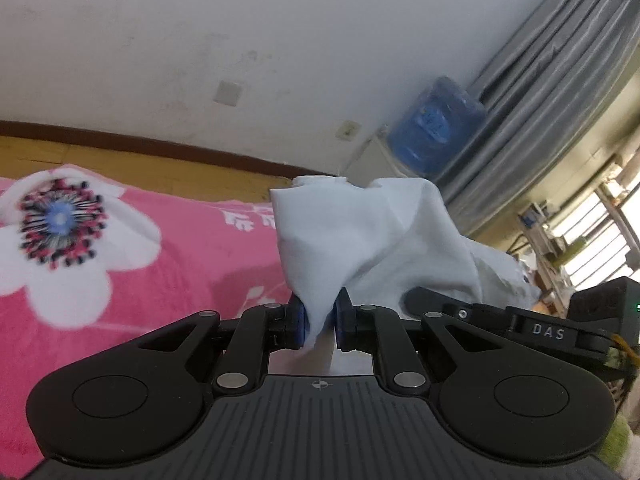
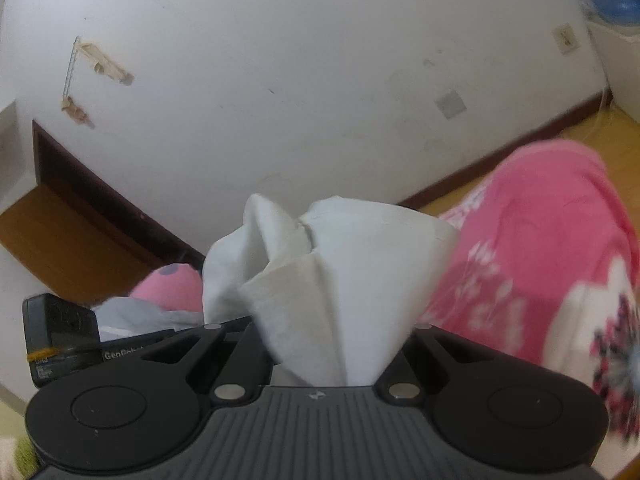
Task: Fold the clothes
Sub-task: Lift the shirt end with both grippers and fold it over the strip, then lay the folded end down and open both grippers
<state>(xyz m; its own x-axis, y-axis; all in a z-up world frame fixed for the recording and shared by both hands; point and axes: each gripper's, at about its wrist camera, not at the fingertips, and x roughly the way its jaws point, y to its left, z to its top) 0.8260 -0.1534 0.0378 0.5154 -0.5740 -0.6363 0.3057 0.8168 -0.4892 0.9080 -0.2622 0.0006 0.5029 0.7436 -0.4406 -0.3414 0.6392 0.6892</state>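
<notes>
Left gripper (image 1: 320, 320) pinched white cloth (image 1: 372, 240); right gripper (image 2: 320, 360) pinched it too, pads hidden. Best kept edges taut, level above pink blanket (image 1: 160, 280).

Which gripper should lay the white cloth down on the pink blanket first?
Probably the left hand-held gripper. It pinches a thin bit of the crumpled white cloth, with open pink flowered blanket beside it. The right hand-held gripper is buried under bunched cloth.

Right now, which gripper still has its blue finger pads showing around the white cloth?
The left gripper: its blue pads pinch a narrow bunch of the white cloth. On the right gripper, the cloth covers the fingertips entirely.
</notes>
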